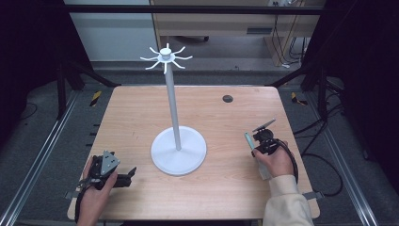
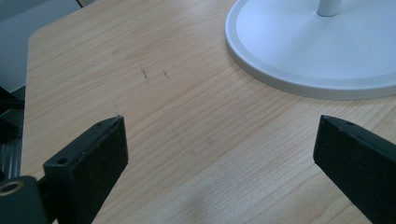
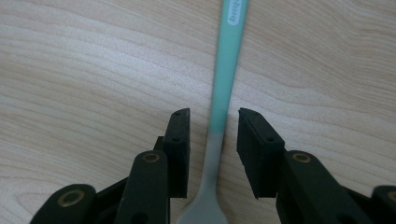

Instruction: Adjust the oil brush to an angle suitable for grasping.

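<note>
Spoon: a utensil with a mint-green handle (image 3: 227, 60) and a grey neck, likely a spoon, lies flat on the counter (image 1: 141, 113) near its right edge, seen small in the high view (image 1: 248, 140).
Long axis: it runs straight along the right gripper's (image 3: 214, 122) own line, handle pointing away from the hand.
Right gripper: jaws partly apart, straddling the neck with a gap on each side; nothing gripped.
Left gripper (image 2: 219, 140): jaws wide apart over bare wood, beside the white stand's base (image 2: 299, 46), well apart from the spoon.
Nearer hand: the right.
</note>
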Available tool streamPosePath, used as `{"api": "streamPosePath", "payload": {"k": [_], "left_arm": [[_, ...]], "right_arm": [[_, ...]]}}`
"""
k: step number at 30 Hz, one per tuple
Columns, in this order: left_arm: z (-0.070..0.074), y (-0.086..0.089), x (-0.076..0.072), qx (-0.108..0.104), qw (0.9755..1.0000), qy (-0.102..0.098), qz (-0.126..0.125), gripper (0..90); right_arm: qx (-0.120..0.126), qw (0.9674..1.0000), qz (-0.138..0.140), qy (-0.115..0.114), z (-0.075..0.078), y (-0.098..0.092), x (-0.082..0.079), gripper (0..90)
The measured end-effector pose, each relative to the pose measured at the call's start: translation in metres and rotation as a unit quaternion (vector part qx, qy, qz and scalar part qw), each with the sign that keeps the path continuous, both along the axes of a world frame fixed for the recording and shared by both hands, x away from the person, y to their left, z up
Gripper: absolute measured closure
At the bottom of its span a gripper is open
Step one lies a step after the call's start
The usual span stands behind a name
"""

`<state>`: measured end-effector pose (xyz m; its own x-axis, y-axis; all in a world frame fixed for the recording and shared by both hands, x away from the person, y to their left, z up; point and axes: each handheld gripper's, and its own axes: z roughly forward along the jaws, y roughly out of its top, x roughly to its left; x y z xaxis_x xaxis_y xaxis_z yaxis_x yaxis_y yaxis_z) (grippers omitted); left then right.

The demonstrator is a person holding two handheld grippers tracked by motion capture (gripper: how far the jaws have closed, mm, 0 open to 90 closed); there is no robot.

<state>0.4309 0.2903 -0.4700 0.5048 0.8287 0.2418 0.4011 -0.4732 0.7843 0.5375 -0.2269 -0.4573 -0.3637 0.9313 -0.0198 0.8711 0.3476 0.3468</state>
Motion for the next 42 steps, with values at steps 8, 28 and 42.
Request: {"api": "streamPosePath", "payload": {"k": [8, 28, 42], "left_arm": [[0.0, -0.001, 0.0, 0.002, 1.0, 0.001, -0.002, 2.7], [-0.001, -0.002, 0.0, 0.002, 1.0, 0.001, -0.005, 2.8], [-0.001, -0.003, 0.0, 0.003, 1.0, 0.003, -0.008, 2.9]], "right_arm": [[-0.007, 0.9999, 0.002, 0.011, -0.004, 0.0, 0.001, 68.4], [-0.014, 0.9996, 0.001, 0.026, -0.01, 0.002, 0.002, 75.5], [-0.006, 0.9995, -0.022, 0.024, -0.011, 0.0, 0.003, 82.2]]}}
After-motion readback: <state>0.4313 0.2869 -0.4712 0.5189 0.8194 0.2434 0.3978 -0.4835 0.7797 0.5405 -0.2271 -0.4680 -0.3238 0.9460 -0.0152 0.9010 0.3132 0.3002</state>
